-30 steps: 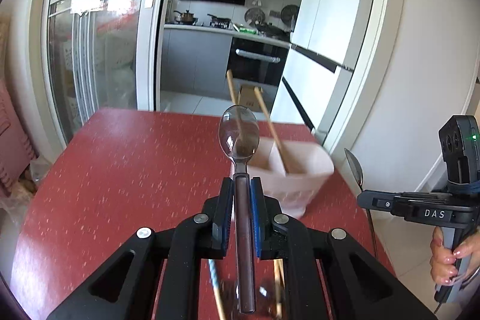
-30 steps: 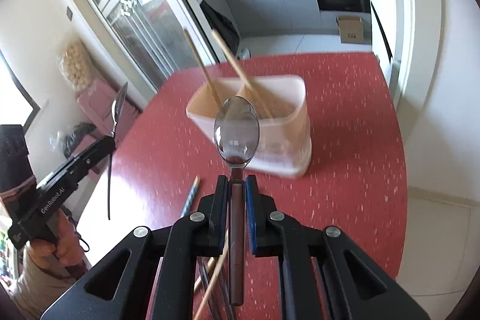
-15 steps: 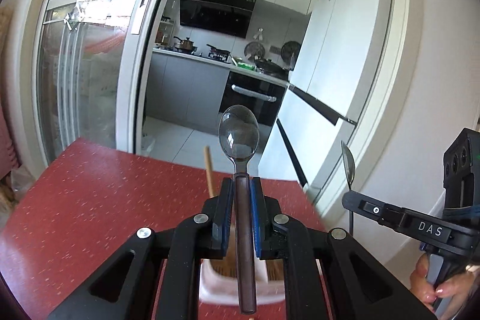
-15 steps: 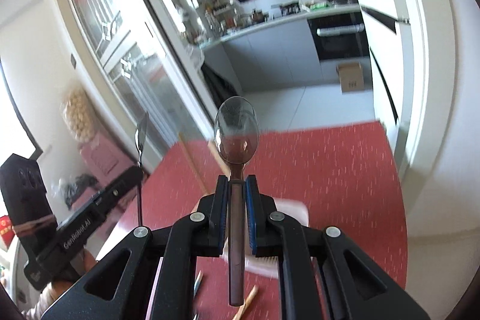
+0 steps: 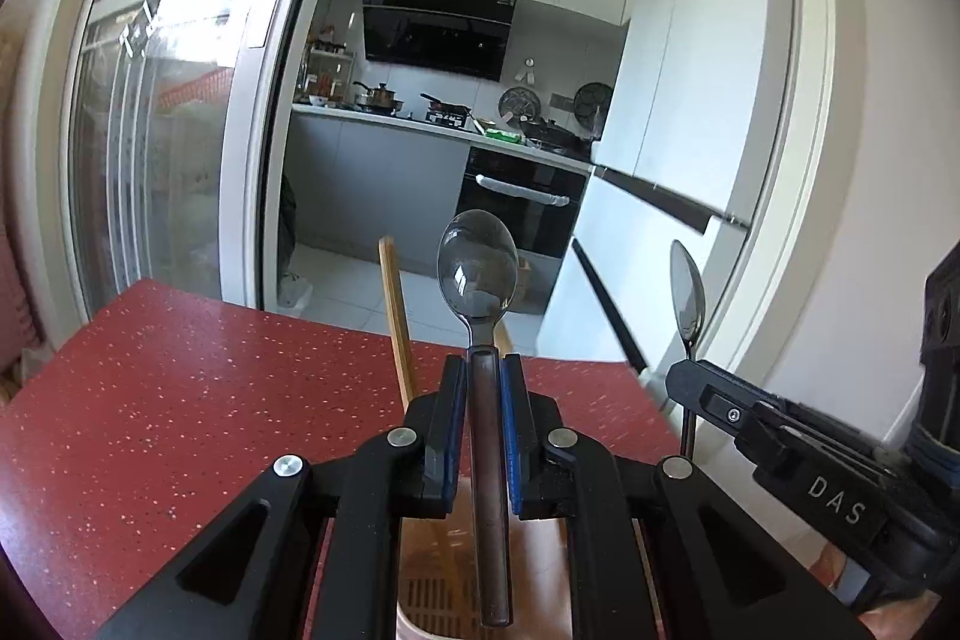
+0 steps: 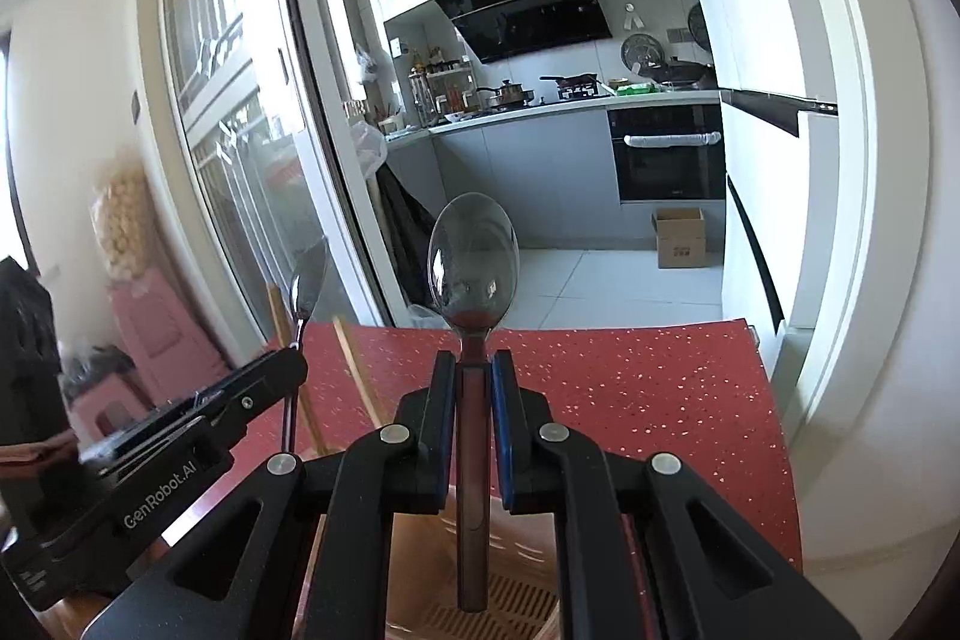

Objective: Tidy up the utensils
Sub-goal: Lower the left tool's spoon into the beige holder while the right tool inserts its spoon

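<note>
My left gripper (image 5: 483,382) is shut on the handle of a steel spoon (image 5: 477,274), bowl upward. Under its fingers I see the pale pink utensil holder (image 5: 432,580), from which a wooden chopstick (image 5: 396,316) sticks up. My right gripper (image 6: 474,382) is shut on a second spoon (image 6: 472,268), also bowl up, above the same holder (image 6: 528,574). Each view shows the other gripper beside it: the right one (image 5: 684,376) with its spoon (image 5: 687,292), the left one (image 6: 288,358) with its spoon (image 6: 306,289). Both spoon handles hang above the holder's slotted floor.
The holder stands on a red speckled table (image 5: 180,388) whose far edge faces a kitchen doorway. A sliding glass door (image 5: 150,148) is at the left and a white fridge (image 5: 690,130) at the right. A pink stool (image 6: 156,334) stands beside the table.
Both grippers have moved forward with their spoons until they are over the holder, which slid from ahead of the fingers to beneath them. The two grippers have come closer together.
</note>
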A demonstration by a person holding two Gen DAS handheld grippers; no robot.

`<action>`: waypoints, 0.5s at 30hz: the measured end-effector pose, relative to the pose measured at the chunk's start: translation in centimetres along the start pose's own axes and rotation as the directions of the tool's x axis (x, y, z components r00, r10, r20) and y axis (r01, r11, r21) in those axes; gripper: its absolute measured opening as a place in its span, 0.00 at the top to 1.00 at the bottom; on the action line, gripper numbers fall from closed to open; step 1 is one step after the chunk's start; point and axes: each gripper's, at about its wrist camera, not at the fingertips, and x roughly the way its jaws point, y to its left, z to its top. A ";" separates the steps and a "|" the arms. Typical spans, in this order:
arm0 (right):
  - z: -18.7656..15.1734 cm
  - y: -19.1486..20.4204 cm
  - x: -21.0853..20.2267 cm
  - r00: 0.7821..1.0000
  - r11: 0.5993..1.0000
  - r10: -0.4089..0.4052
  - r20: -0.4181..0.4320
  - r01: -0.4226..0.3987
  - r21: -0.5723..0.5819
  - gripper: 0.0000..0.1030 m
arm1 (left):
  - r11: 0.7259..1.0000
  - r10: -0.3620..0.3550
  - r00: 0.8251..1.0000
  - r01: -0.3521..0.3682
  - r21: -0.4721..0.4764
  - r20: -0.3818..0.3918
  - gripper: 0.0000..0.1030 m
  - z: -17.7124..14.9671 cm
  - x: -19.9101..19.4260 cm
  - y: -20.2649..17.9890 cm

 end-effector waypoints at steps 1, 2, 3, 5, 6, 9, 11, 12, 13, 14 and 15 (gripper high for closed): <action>-0.3 0.1 0.1 1.000 1.000 -0.005 0.001 0.005 -0.010 0.88 | 1.000 0.008 1.000 -0.008 0.011 0.005 0.60 -0.4 0.0 -0.1; -0.8 0.2 0.2 1.000 1.000 -0.012 0.003 0.012 -0.024 0.88 | 1.000 0.012 1.000 -0.012 0.015 0.007 0.60 -0.6 0.1 -0.2; -1.2 0.4 0.4 1.000 0.999 -0.016 0.004 0.016 -0.039 0.88 | 1.000 0.017 1.000 -0.017 0.019 0.008 0.60 -0.8 0.0 -0.2; -2.0 0.6 0.5 1.000 0.997 -0.026 0.008 0.026 -0.069 0.88 | 0.999 0.025 1.000 -0.026 0.029 0.011 0.60 -1.3 -0.1 -0.3; -2.4 0.8 0.5 1.000 0.996 -0.028 0.009 0.029 -0.084 0.88 | 0.999 0.033 0.999 -0.033 0.039 0.011 0.60 -1.5 -0.2 -0.4; -3.4 1.2 0.4 0.999 0.992 -0.034 0.010 0.035 -0.124 0.88 | 0.996 0.048 0.999 -0.048 0.076 0.004 0.60 -2.3 -0.3 -0.8; -4.0 1.5 0.3 0.999 0.988 -0.038 0.010 0.039 -0.147 0.88 | 0.994 0.058 0.998 -0.056 0.089 -0.011 0.60 -2.9 -0.3 -0.9; -4.4 1.6 0.3 0.999 0.986 -0.041 0.009 0.042 -0.161 0.88 | 0.994 0.062 0.998 -0.060 0.091 -0.022 0.60 -3.2 -0.3 -0.9; -4.6 1.6 0.3 0.999 0.985 -0.042 0.007 0.043 -0.166 0.88 | 0.994 0.067 0.997 -0.064 0.091 -0.029 0.60 -3.5 -0.3 -0.9; -4.9 1.7 0.3 0.999 0.985 -0.041 0.004 0.041 -0.170 0.88 | 0.993 0.076 0.997 -0.072 0.093 -0.035 0.60 -3.7 -0.4 -0.9; -5.1 1.7 0.3 0.999 0.984 -0.042 -0.001 0.041 -0.174 0.88 | 0.993 0.078 0.996 -0.074 0.094 -0.039 0.60 -3.8 -0.4 -0.8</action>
